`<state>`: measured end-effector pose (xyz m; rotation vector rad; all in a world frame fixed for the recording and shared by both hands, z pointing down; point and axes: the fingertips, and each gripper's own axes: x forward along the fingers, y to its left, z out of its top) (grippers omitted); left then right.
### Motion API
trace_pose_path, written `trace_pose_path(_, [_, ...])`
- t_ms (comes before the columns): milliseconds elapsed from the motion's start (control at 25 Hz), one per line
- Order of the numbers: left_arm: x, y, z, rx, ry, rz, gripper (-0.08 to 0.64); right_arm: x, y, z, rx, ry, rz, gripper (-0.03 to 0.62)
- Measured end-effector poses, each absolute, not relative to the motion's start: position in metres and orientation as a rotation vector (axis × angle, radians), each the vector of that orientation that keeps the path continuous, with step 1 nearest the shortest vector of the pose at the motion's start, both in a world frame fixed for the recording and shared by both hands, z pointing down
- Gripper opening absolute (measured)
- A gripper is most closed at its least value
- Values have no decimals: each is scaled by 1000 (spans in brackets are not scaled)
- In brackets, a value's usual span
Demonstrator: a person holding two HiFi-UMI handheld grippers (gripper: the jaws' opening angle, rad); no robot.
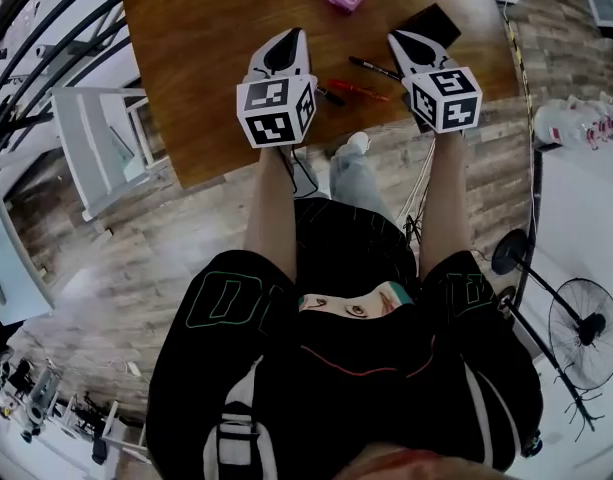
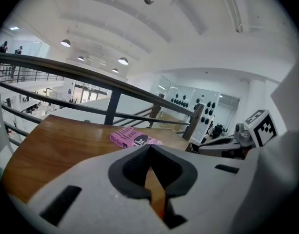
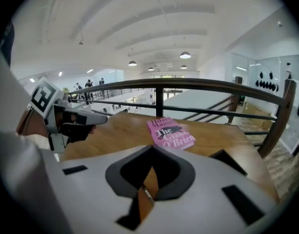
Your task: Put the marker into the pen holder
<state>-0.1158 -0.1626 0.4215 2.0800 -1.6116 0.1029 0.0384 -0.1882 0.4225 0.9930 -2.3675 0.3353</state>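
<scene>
Left gripper (image 1: 291, 38): clenched on nothing.
Right gripper (image 1: 402, 40): clenched on nothing.
Markers: red marker (image 1: 358, 90) and black marker (image 1: 374, 67) lie flat on the table (image 1: 206, 58) between the grippers.
Pen holder (image 1: 432, 24): far right, probably the black box.
Risk: a thin marker may roll when pinched, or the holder may tip.

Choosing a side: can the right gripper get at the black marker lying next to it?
Probably yes: the black marker lies uncovered beside the right gripper, nothing between them, though its jaws look shut and must open first.
</scene>
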Motion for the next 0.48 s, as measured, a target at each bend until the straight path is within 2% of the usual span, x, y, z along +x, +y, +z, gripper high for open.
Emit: trace_pose_path(480, [-130,-156,462,1931,-1640,88,9,17,-177,499,604,-2149,222,8])
